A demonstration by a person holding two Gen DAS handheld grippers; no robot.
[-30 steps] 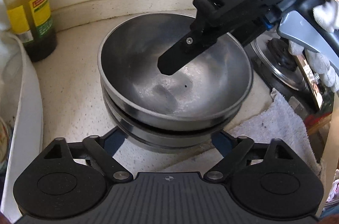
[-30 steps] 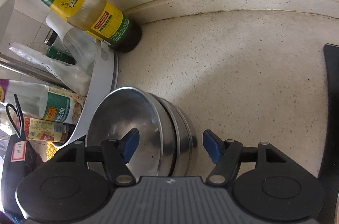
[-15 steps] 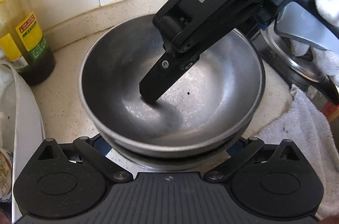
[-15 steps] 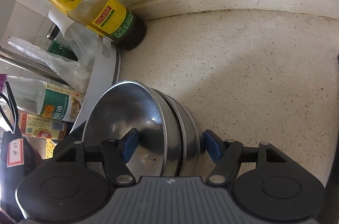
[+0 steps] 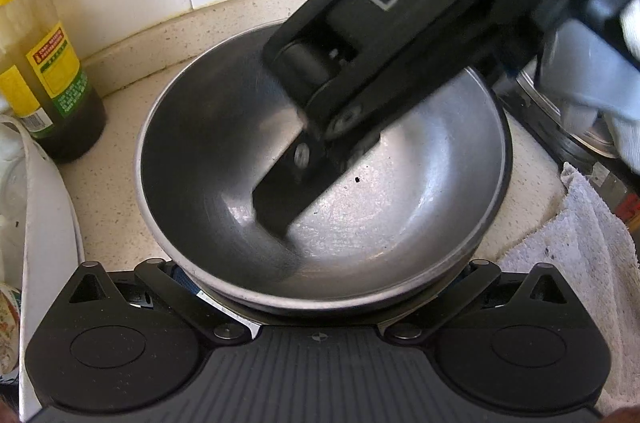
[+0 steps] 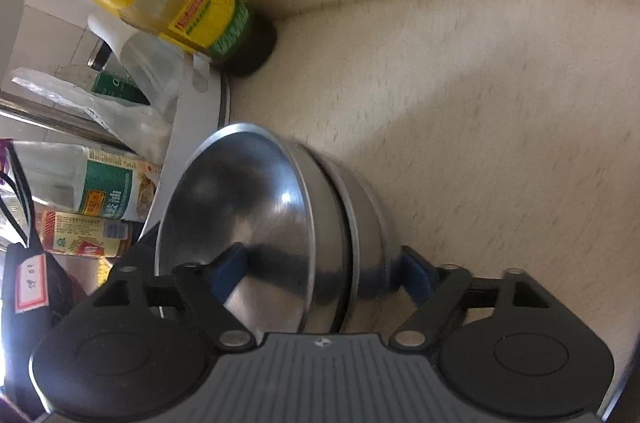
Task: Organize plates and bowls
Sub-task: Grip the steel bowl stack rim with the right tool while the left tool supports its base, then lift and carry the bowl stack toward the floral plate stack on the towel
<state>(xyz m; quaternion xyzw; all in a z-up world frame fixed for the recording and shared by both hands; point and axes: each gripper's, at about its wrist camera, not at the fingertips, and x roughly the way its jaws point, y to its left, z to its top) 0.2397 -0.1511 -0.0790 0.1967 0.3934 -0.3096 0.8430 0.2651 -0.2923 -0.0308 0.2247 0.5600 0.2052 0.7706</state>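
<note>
A stack of steel bowls [image 5: 400,215] fills the left wrist view. My right gripper [image 6: 320,269] is shut on the stack's rim, one finger [image 5: 288,199] inside the top bowl and the other on the outside wall. The stack [image 6: 280,223] is lifted and tilted above the beige counter [image 6: 480,103] in the right wrist view. My left gripper [image 5: 324,277] is open, its fingers spread under the near edge of the stack and mostly hidden by it.
A yellow-labelled oil bottle [image 5: 44,71] stands at the back left by the tiled wall. A white tray edge [image 5: 44,243] with more bottles [image 6: 108,191] lies left. A white cloth [image 5: 580,251] and a stove burner [image 5: 560,127] lie right.
The bowl stack has risen off the counter and come closer to the left gripper. The right gripper has tilted and lifted with it; the left gripper's fingers now sit beneath the stack's near edge.
</note>
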